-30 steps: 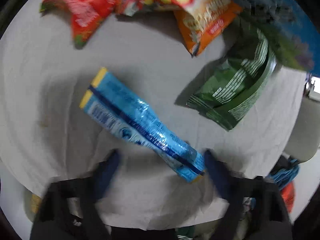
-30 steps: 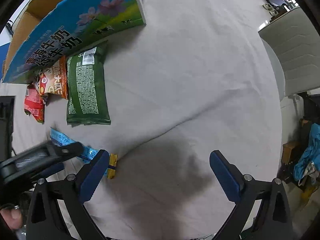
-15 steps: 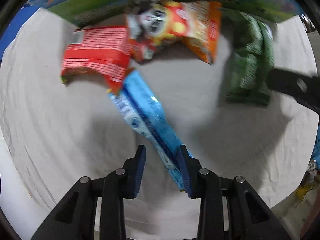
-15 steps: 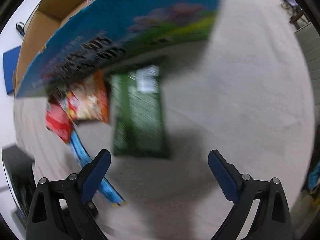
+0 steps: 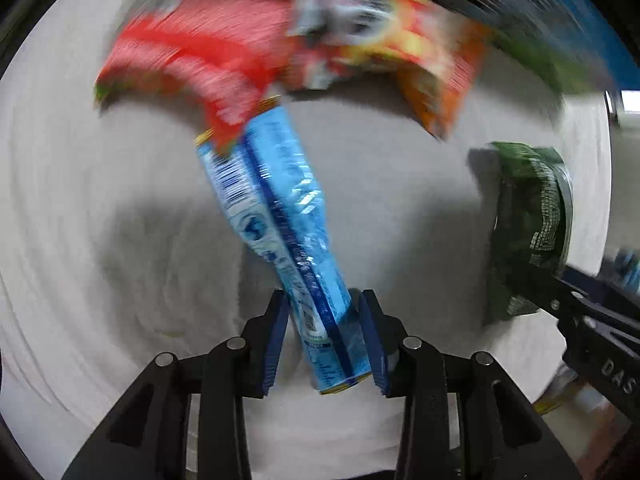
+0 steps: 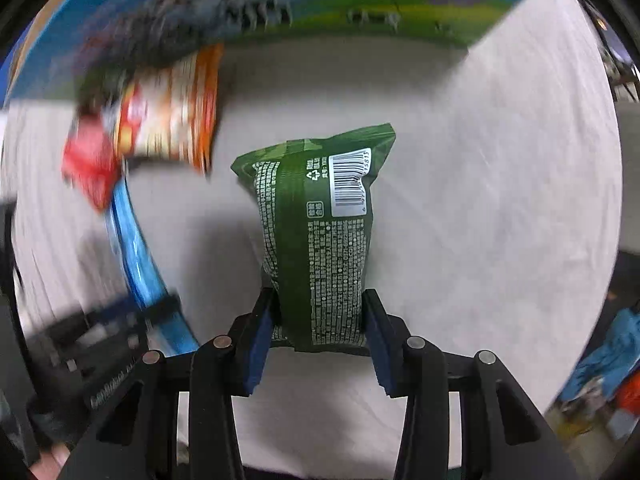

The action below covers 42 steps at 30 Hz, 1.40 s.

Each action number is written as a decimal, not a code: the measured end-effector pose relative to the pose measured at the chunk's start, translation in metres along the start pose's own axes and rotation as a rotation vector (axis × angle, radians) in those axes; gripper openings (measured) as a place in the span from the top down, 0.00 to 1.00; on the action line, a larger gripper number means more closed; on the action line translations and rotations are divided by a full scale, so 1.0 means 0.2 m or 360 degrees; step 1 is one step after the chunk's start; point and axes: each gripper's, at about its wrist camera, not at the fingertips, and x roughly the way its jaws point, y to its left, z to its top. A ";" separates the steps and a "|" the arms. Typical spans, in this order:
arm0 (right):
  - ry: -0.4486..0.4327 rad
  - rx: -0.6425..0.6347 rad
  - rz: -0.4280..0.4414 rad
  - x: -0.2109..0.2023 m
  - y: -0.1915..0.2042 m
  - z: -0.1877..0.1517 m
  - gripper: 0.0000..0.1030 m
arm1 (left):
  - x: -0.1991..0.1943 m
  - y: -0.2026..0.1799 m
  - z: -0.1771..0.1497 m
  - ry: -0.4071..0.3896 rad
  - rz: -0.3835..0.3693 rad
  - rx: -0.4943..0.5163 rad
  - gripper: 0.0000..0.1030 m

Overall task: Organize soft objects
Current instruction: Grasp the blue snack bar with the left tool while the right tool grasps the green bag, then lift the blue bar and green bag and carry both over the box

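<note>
Where packets lie, white cloth (image 6: 500, 200) covers everything.

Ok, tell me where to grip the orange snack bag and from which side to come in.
Grip the orange snack bag by its lower sealed edge, coming from the open cloth on its near side. It lies flat, the carton crowds its far end, and the red bag overlaps its left, so only that edge looks free.

White-clothed table (image 6: 500, 208), red packet (image 5: 200, 56), orange packet (image 5: 420, 60)
</note>
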 end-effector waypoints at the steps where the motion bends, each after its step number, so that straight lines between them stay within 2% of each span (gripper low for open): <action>1: 0.0006 -0.0004 -0.0007 0.00 0.00 -0.01 0.56 | 0.00 -0.04 -0.01 -0.0014 0.0042 0.0063 0.67; 2: 0.0001 -0.0001 -0.0007 0.00 -0.01 -0.01 0.56 | 0.02 -0.07 -0.03 -0.0018 0.0075 0.0108 0.67; 4: -0.0038 0.0053 0.0013 0.01 0.02 0.03 0.55 | 0.04 -0.08 -0.03 -0.0005 0.0094 0.0090 0.66; 8: -0.0025 0.0172 0.0086 0.03 -0.06 0.06 0.53 | 0.08 -0.09 -0.01 0.0046 0.0033 -0.0055 0.66; 12: -0.0056 0.0226 0.0091 0.05 -0.10 0.03 0.53 | 0.10 -0.05 0.00 0.0047 -0.0030 -0.0144 0.67; 13: -0.0063 0.0237 0.0093 0.05 -0.10 0.02 0.53 | 0.10 -0.05 0.00 0.0030 -0.0029 -0.0147 0.71; 18: -0.0073 0.0219 0.0090 0.01 -0.10 -0.02 0.64 | 0.05 0.00 -0.02 -0.0038 -0.0042 -0.0129 0.79; 19: -0.0074 0.0210 0.0092 -0.01 -0.08 -0.02 0.65 | 0.03 -0.01 -0.05 -0.0048 -0.0045 -0.0120 0.79; 20: -0.0078 0.0195 0.0095 -0.03 -0.07 -0.03 0.65 | -0.02 0.06 -0.04 -0.0060 -0.0045 -0.0110 0.80; 24: -0.0119 0.0144 0.0127 -0.12 -0.04 -0.11 0.66 | -0.10 0.02 -0.13 -0.0113 -0.0036 -0.0054 0.81; 26: -0.0144 0.0122 0.0148 -0.17 -0.02 -0.14 0.67 | -0.18 0.01 -0.11 -0.0141 -0.0037 -0.0039 0.81; 28: -0.0169 0.0104 0.0173 -0.23 -0.03 -0.16 0.67 | -0.25 -0.02 -0.20 -0.0172 -0.0037 -0.0021 0.82; 30: -0.0190 0.0097 0.0203 -0.29 -0.02 -0.18 0.67 | -0.31 -0.01 -0.21 -0.0205 -0.0052 -0.0004 0.82; 32: -0.0228 0.0083 0.0244 -0.38 -0.02 -0.20 0.67 | -0.40 0.11 -0.18 -0.0234 -0.0072 0.0005 0.83; 35: -0.0289 0.0063 0.0286 -0.51 -0.03 -0.21 0.67 | -0.53 0.09 -0.21 -0.0304 -0.0118 0.0025 0.85; 42: -0.0476 0.0017 0.0357 -0.89 -0.06 -0.23 0.67 | -0.84 0.07 -0.14 -0.0490 -0.0200 0.0074 0.85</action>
